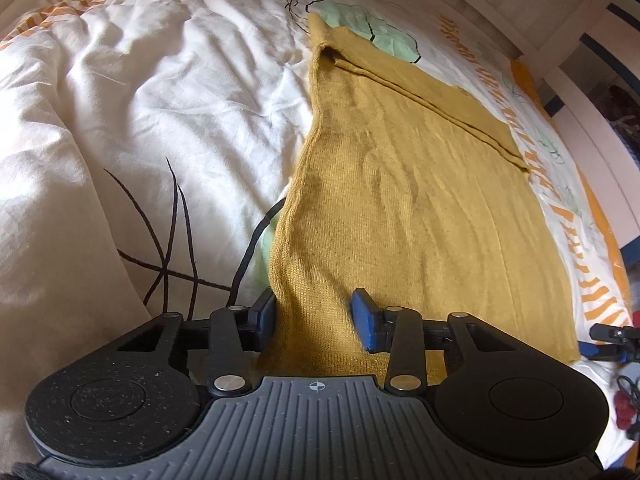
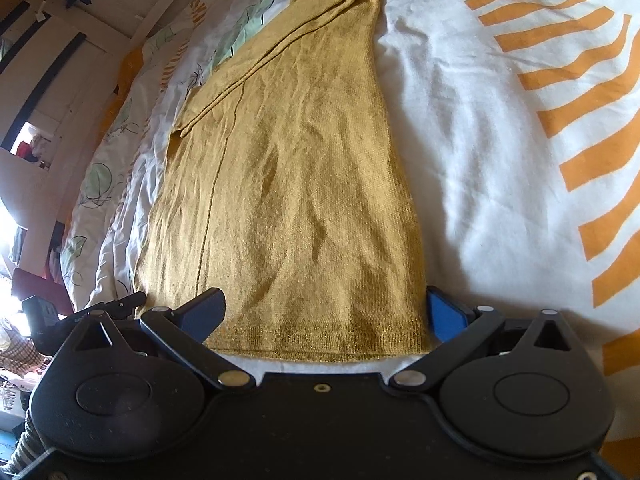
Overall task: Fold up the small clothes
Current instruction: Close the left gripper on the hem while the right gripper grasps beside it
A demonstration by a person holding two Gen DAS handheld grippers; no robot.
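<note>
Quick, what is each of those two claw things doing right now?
Left gripper: fingers part-closed around the mustard knit garment; grip cannot be told.
Right gripper: open, holding nothing.

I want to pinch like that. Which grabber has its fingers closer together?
The left gripper: its blue fingers stand close around a raised edge of the yellow top. The right gripper gapes wide across the flat hem.
</note>
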